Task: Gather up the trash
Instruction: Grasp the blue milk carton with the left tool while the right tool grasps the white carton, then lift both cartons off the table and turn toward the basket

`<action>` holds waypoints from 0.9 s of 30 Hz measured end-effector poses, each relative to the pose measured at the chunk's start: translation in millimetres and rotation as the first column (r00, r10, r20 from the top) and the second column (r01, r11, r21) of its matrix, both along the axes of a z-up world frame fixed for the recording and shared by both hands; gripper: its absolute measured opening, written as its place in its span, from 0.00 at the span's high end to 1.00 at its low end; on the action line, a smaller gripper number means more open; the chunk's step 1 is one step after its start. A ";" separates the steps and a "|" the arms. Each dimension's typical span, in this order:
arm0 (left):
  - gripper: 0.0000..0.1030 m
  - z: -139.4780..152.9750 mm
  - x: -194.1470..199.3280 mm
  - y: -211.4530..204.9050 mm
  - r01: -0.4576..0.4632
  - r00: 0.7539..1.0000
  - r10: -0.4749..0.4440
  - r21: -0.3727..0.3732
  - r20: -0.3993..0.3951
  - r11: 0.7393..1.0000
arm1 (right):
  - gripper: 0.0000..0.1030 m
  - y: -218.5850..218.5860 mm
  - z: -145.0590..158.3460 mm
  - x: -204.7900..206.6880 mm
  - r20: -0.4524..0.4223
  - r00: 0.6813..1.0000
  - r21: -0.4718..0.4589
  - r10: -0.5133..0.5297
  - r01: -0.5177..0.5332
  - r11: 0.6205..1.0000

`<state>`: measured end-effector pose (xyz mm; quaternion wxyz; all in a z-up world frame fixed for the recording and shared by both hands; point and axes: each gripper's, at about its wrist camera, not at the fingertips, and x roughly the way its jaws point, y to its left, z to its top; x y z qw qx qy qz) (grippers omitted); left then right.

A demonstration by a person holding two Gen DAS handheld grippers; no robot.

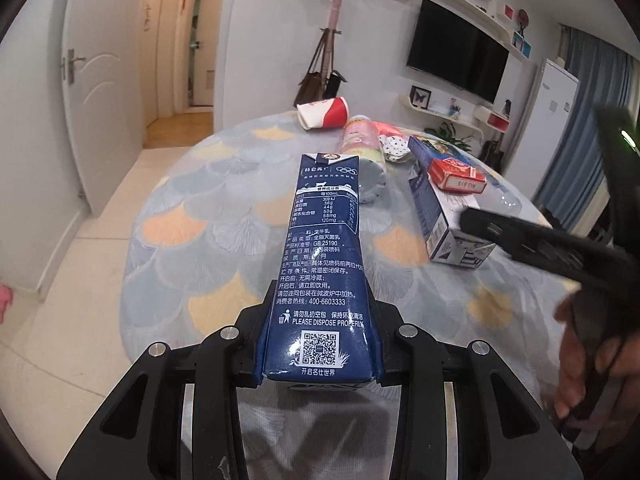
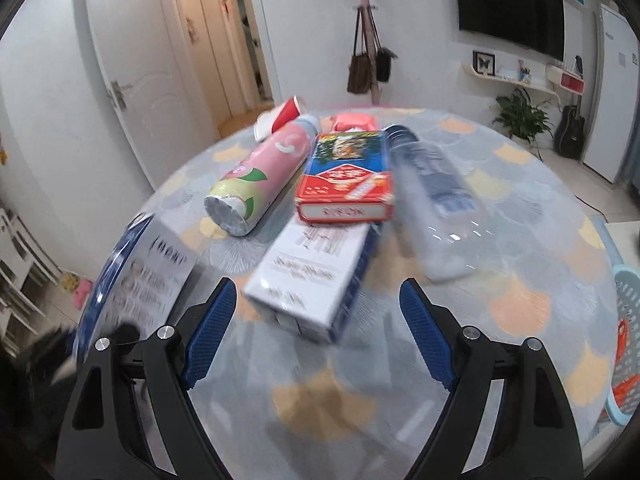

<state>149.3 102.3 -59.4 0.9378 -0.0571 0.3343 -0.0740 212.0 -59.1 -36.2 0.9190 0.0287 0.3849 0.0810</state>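
The left gripper [image 1: 320,360] is clamped on the near end of a dark blue milk carton [image 1: 324,264], its fingers [image 1: 248,344] pressing the carton's two narrow sides; the carton's long axis runs straight ahead along the fingers, its folded top pointing away over the table [image 1: 192,264], and it appears to be held clear of the patterned cloth. Ahead and to the right of that gripper lies a white and blue carton [image 1: 436,220] on its side, long axis running away from the camera, with a red box [image 1: 456,178] resting on its far part. The right gripper [image 2: 316,320] stands wide open with nothing between its blue pads [image 2: 212,332]; the same white and blue carton [image 2: 316,276] lies on the table just ahead of them, roughly centred in the gap, its near end towards the gripper and its length angled away slightly to the right. To the left of it, farther on, a pink and green bottle [image 2: 260,180] lies on its side, base towards the gripper, neck pointing away and right. A clear plastic bottle [image 2: 436,204] lies to the right, also lengthwise away, though motion blur smears it. Beyond these, a red and white paper cup [image 2: 280,118] lies tipped over near the table's far edge. At the far right edge of the right wrist view a light blue basket [image 2: 628,320] shows beside the table.
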 end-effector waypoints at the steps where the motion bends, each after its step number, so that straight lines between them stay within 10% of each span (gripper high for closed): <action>1: 0.66 0.3 -0.8 -0.7 -0.002 1.000 0.002 0.003 0.007 1.000 | 0.23 5.3 -1.0 8.6 -0.010 1.000 -0.025 -0.023 0.023 0.999; 8: 0.66 0.0 -7.3 -0.4 0.017 1.000 -0.016 -0.013 0.014 1.000 | 0.25 11.2 -26.8 31.2 -0.072 0.994 -0.107 -0.079 0.071 0.992; 11: 0.66 2.1 -8.5 -1.7 0.022 0.999 -0.022 0.001 0.027 1.000 | 0.49 -6.1 -21.3 15.0 -0.058 0.997 -0.018 -0.049 0.049 0.999; 21: 0.66 13.1 -22.6 -14.9 0.059 0.996 -0.060 0.010 0.070 0.998 | 0.50 -50.7 -2.6 -63.4 0.091 0.995 0.102 0.050 -0.059 0.993; 27: 0.65 12.9 -25.8 -26.3 0.084 0.995 -0.084 0.007 0.060 0.996 | 0.50 -98.3 -16.4 -69.0 -0.047 0.983 0.524 0.179 -0.128 0.842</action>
